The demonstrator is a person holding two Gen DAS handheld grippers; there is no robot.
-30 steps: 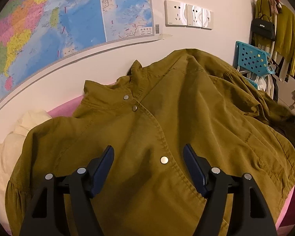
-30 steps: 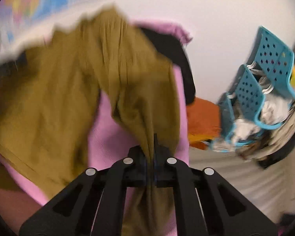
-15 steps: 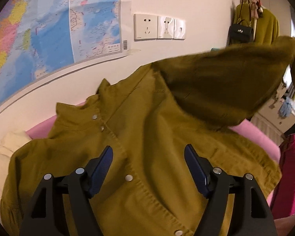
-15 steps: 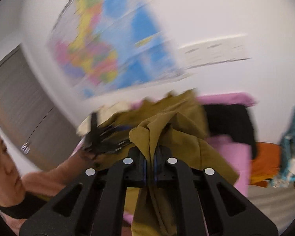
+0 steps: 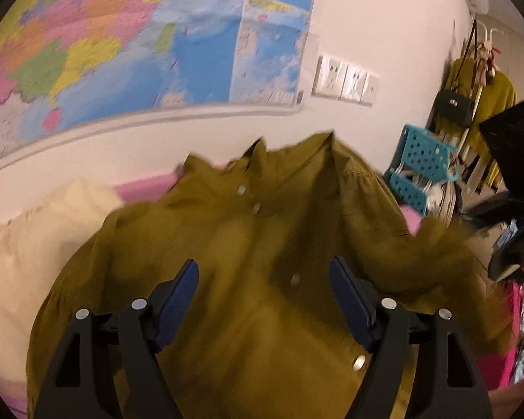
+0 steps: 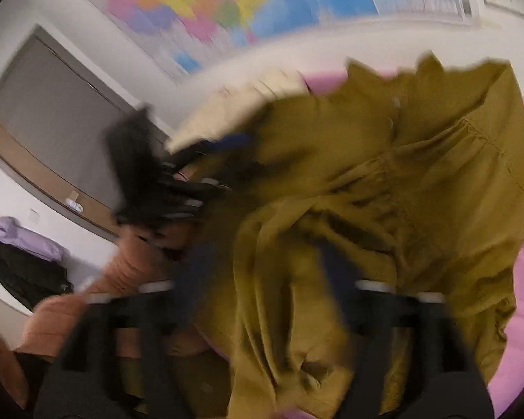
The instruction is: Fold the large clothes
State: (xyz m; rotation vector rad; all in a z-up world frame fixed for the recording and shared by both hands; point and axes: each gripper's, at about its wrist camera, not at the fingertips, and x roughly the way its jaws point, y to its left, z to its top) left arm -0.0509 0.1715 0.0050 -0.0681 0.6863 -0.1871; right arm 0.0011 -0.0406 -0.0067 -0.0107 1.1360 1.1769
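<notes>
On the pink bed (image 5: 146,186) the olive jacket (image 5: 262,244) is spread, snaps up, one sleeve (image 6: 297,279) thrown across. Both the left gripper (image 5: 263,289) and right gripper (image 6: 262,279) are held spread, gripping nothing. The loose sleeve may be dragged back by a finger.
</notes>
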